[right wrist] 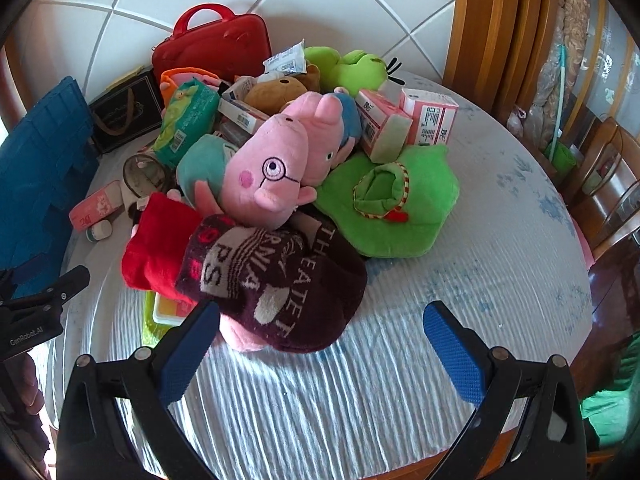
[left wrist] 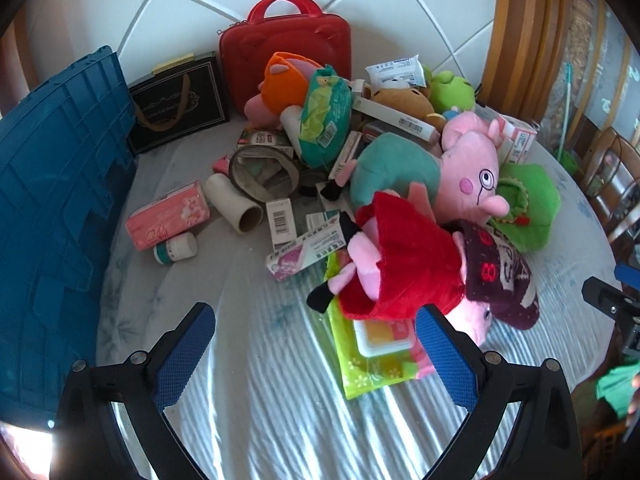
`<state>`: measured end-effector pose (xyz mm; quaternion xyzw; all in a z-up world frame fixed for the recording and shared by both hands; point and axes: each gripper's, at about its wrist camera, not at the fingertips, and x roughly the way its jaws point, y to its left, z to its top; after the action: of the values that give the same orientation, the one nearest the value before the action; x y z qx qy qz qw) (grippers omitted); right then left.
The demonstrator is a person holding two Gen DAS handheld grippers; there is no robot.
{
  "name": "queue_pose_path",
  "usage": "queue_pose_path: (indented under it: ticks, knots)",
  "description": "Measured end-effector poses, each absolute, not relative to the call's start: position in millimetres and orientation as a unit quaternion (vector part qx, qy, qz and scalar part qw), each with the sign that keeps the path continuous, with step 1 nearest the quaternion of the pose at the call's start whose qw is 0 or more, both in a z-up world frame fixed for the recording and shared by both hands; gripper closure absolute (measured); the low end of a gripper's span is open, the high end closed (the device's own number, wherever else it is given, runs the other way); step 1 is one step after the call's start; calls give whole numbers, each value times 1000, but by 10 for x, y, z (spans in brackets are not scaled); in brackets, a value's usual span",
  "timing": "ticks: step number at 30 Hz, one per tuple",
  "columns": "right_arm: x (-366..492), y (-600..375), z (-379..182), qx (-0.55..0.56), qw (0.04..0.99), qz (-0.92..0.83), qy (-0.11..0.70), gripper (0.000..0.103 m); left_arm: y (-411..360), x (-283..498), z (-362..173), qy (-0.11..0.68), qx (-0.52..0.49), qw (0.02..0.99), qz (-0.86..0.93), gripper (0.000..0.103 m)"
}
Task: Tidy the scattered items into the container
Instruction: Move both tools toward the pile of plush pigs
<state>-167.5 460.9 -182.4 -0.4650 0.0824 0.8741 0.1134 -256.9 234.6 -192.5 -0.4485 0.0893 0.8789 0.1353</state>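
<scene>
left wrist view: a heap of scattered items on a round counter [left wrist: 248,380] under a pale striped cloth, centred on a big pink pig plush with glasses [left wrist: 472,168]. blue crate [left wrist: 60,200], the likely container, standing well to the left of that pig at the counter's edge, its inside hidden from both cameras. between pig and crate: pink tissue pack [left wrist: 168,220], cardboard tube [left wrist: 236,204], small white bottle [left wrist: 176,248], tape roll [left wrist: 264,172] and several barcoded boxes. just in front of the pig, a smaller pig doll in a red dress [left wrist: 400,264], a dark maroon knit hat [left wrist: 504,276] lying over its head, a yellow-green packet [left wrist: 368,368] beneath. behind the pig, a red carry case [left wrist: 284,60] against the tiled wall. left gripper [left wrist: 316,360] spread wide and holding nothing, hovering low over bare cloth, right pad close to the doll's head. right gripper [right wrist: 320,348] likewise wide apart and empty in the right wrist view, left pad at the rim of the knit hat [right wrist: 280,280], green plush slipper [right wrist: 388,200] just right of the pig. nothing visibly packed; apparently the opening pick, approach stage. next move likely calls for closing in on one soft item at the front of the heap, hat or doll, lifting it clear without dragging its neighbours, then carrying it left to the crate.
</scene>
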Motion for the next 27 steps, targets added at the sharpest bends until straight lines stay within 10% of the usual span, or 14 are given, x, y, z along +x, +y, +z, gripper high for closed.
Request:
queue_pose_path:
  ticks: [27]
  knots:
    - [-2861,6279,-2052,-494,34,866,65,0,4619,-3482,-2513,94,-508,96,851,1]
